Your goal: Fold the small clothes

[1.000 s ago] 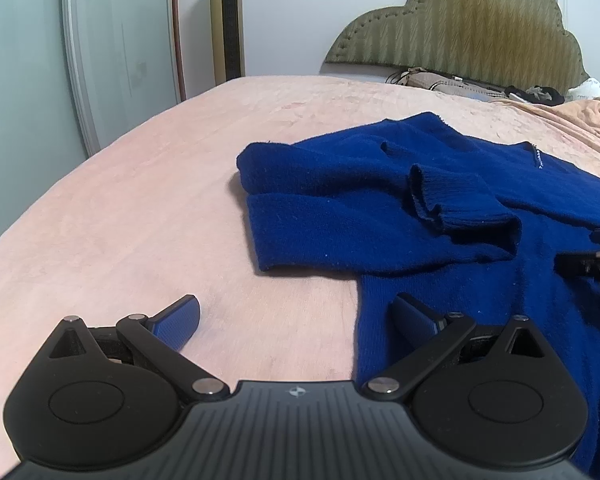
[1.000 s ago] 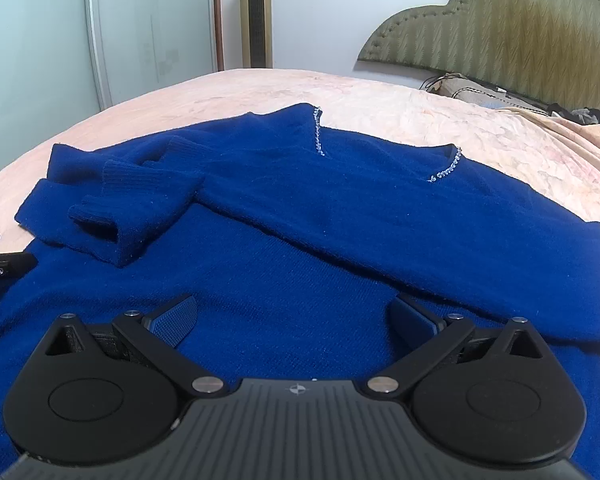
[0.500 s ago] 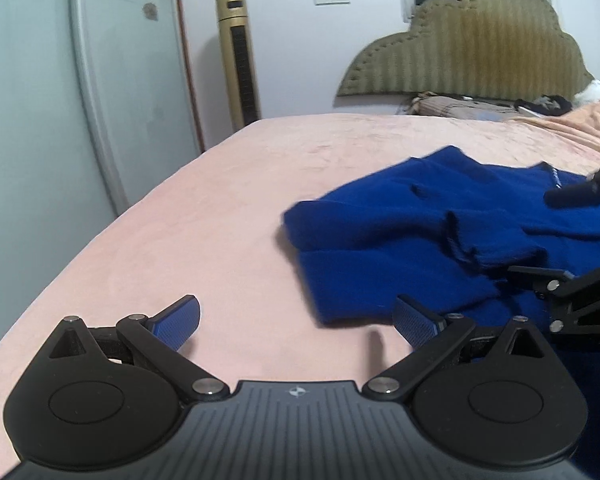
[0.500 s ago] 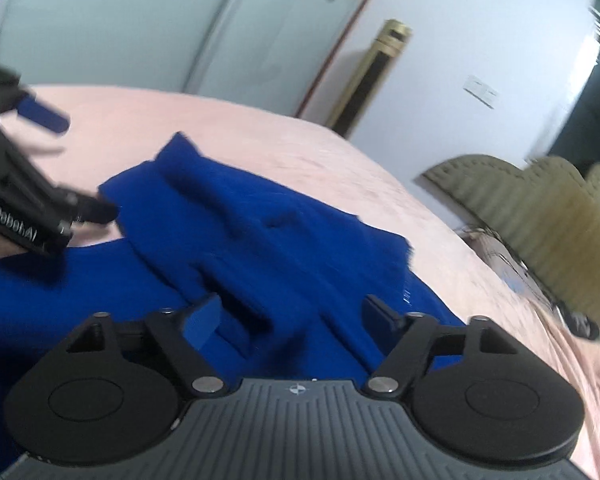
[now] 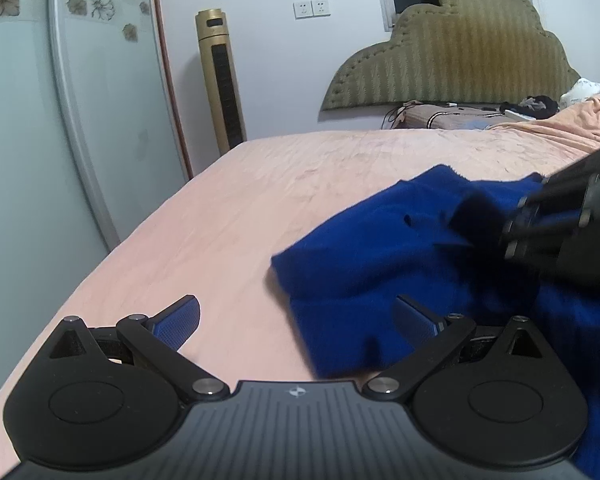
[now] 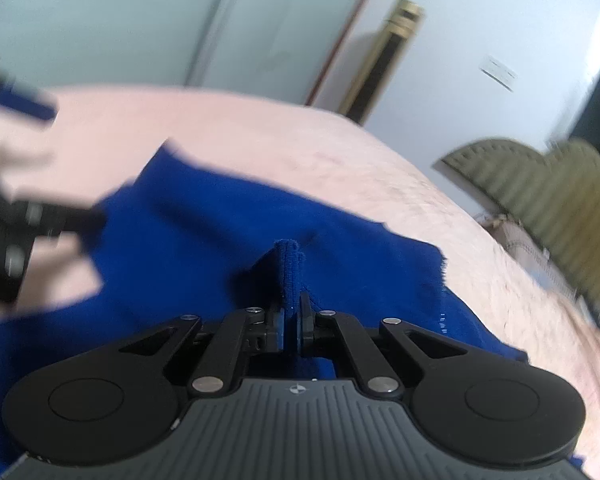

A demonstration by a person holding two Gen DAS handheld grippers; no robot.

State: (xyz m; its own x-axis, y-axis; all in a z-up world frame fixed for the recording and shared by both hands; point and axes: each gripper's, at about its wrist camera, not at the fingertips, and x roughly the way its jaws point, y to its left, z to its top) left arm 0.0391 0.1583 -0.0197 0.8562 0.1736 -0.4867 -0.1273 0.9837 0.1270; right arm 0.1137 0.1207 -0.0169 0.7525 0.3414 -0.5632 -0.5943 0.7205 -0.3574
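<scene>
A blue sweater (image 5: 380, 248) is spread on a pink bed (image 5: 228, 208), partly folded, its near corner just ahead of the left tool (image 5: 296, 320). The left tool is held wide, nothing between its pads; its right finger (image 5: 416, 320) is seen over the sweater's edge, its left finger (image 5: 178, 318) over bare sheet. Whether either touches the bed cannot be told. The right tool (image 6: 290, 316) is closed narrow on a ribbed cuff (image 6: 290, 268) of the sweater, which stands up in a pinched fold between the pads. In the left view the right tool (image 5: 516, 220) is seen blurred at the sweater's far side. A padded headboard (image 5: 452, 52) and a gold tower fan (image 5: 220, 76) are seen by the wall.
</scene>
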